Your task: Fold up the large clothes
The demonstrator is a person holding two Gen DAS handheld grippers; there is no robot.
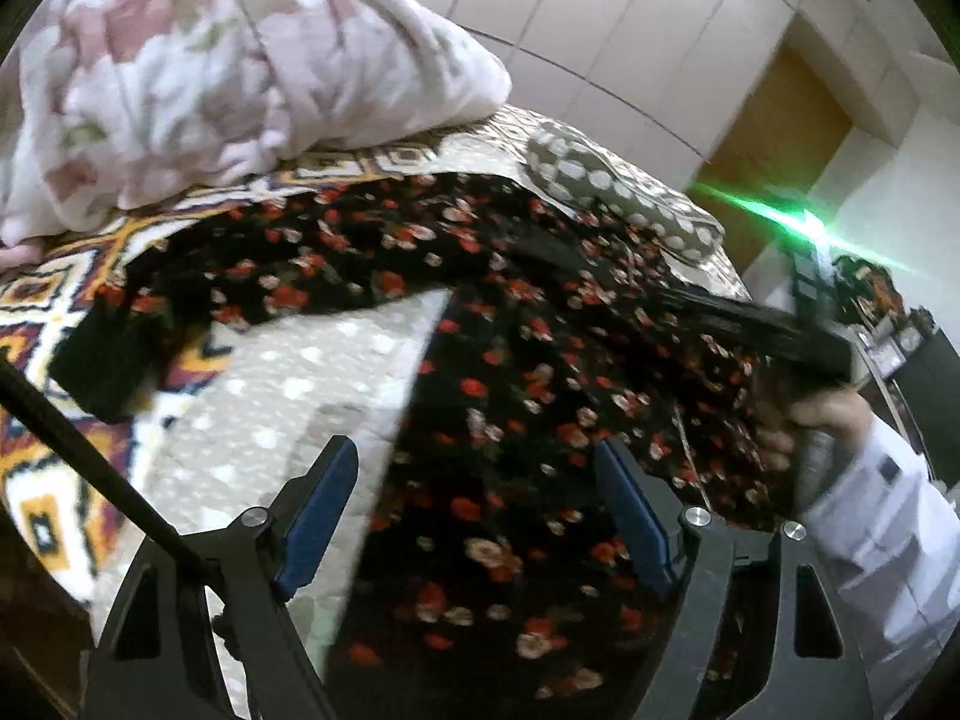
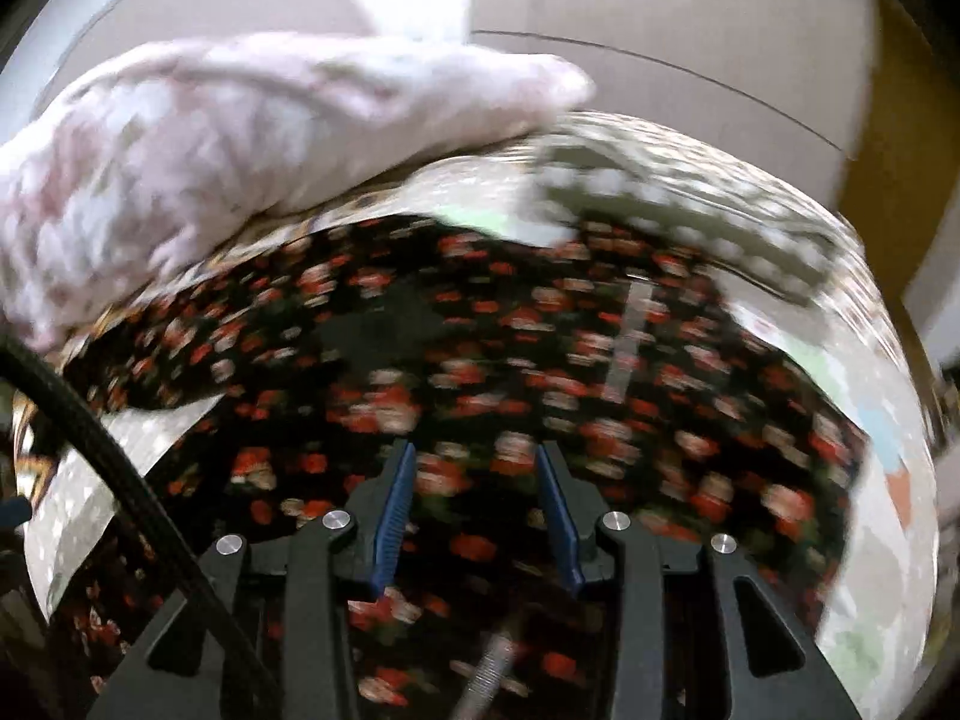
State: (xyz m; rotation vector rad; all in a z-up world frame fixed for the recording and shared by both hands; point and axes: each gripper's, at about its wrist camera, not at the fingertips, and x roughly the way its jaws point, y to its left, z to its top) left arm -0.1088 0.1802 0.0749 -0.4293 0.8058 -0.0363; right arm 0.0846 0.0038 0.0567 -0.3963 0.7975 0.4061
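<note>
A black garment with red and cream flowers [image 1: 510, 360] lies spread on the bed, one sleeve reaching left [image 1: 270, 276]. My left gripper [image 1: 474, 447] hovers open and wide over the garment's near left edge, nothing between its blue pads [image 1: 318, 504]. In the right wrist view the garment [image 2: 480, 348] fills the middle, blurred by motion. My right gripper [image 2: 477, 450] stands open above it, blue pads [image 2: 393, 510] apart and clear of the cloth. The left wrist view also shows a hand [image 1: 822, 414] in a white sleeve holding the right tool over the garment's right side.
A pink flowered blanket [image 1: 210, 60] is heaped at the back left. A grey dotted pillow [image 1: 600, 180] lies behind the garment on the dotted bedspread [image 1: 288, 396]. A geometric patterned cover [image 1: 54, 300] and a dark block [image 1: 108, 360] sit at the left. Pale wardrobe doors [image 1: 600, 30] stand behind.
</note>
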